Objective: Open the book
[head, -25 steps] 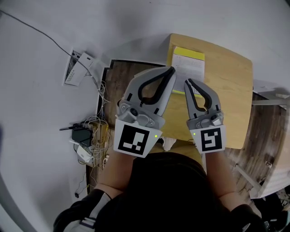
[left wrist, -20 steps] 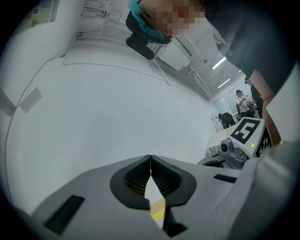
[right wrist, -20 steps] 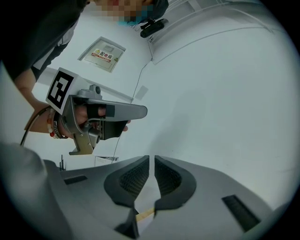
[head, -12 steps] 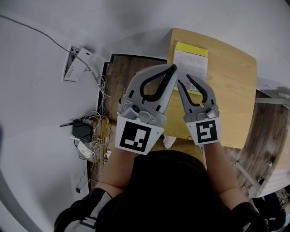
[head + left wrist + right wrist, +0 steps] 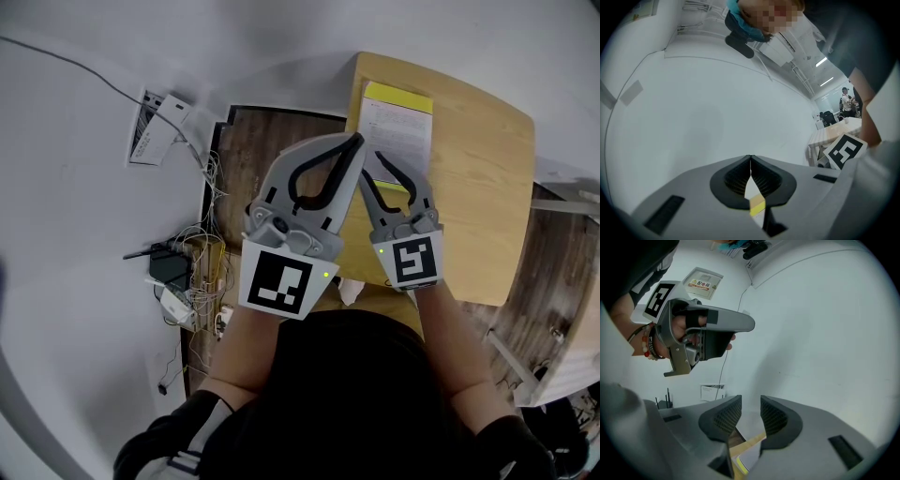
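A closed book [image 5: 400,129] with a white cover and a yellow strip at its far edge lies on the wooden table [image 5: 478,187]. Both grippers hover side by side over the table's near left part, short of the book. My left gripper [image 5: 355,142] is shut, its tips touching [image 5: 750,159] with nothing in them. My right gripper [image 5: 380,165] has its jaws apart and opening, and nothing sits between the pads [image 5: 774,418]. Below those jaws a corner of the book [image 5: 746,461] and the table edge [image 5: 749,443] show. The left gripper [image 5: 710,331] appears at the upper left of the right gripper view.
A white wall runs along the left, with a paper sheet [image 5: 155,131] on it. A tangle of cables and a small black device [image 5: 183,281] lies on the dark wood floor [image 5: 267,155]. Another table's edge [image 5: 574,309] stands at the right.
The right gripper's jaws have gone from shut to apart. Both grippers have sunk toward the table, the right one more, and it now points closer to the book.
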`<move>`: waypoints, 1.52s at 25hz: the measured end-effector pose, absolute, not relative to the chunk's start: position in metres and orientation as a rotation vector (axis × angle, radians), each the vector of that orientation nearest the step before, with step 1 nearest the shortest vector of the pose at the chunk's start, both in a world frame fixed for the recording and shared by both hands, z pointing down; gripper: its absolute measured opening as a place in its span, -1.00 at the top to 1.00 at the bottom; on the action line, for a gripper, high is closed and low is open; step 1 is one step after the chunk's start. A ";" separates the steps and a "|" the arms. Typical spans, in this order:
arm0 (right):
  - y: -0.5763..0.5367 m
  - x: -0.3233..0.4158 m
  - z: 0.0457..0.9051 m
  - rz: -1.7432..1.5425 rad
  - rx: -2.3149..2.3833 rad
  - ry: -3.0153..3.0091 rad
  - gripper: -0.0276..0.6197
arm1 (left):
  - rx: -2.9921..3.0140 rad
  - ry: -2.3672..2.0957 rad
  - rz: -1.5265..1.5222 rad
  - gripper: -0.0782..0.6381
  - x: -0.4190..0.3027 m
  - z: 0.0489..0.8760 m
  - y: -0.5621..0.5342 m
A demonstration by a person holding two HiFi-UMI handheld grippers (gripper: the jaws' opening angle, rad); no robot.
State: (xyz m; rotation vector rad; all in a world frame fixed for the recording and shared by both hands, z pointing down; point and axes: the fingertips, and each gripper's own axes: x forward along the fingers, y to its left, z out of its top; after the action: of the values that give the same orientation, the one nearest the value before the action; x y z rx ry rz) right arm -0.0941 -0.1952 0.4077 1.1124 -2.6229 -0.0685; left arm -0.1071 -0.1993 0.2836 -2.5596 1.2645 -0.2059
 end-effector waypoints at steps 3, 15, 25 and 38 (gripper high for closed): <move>-0.196 -0.098 0.422 -0.048 1.106 -2.604 0.50 | -2.568 1.267 -0.217 0.75 -0.108 0.287 -0.198; -0.197 -0.099 0.469 0.054 1.080 -2.527 0.47 | -2.547 1.315 -0.199 0.75 -0.121 0.292 -0.194; -0.195 -0.104 0.524 0.161 1.050 -2.410 0.47 | -2.573 1.310 -0.231 0.75 -0.128 0.305 -0.192; -0.198 -0.100 0.580 0.307 1.089 -2.247 0.57 | -2.593 1.308 -0.228 0.75 -0.140 0.312 -0.189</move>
State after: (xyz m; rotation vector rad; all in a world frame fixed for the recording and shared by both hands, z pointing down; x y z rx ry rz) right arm -0.1003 -0.1984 0.5795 1.0888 -2.2466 0.3074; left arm -0.1398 -0.1889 0.3123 -2.5926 1.3076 -0.2276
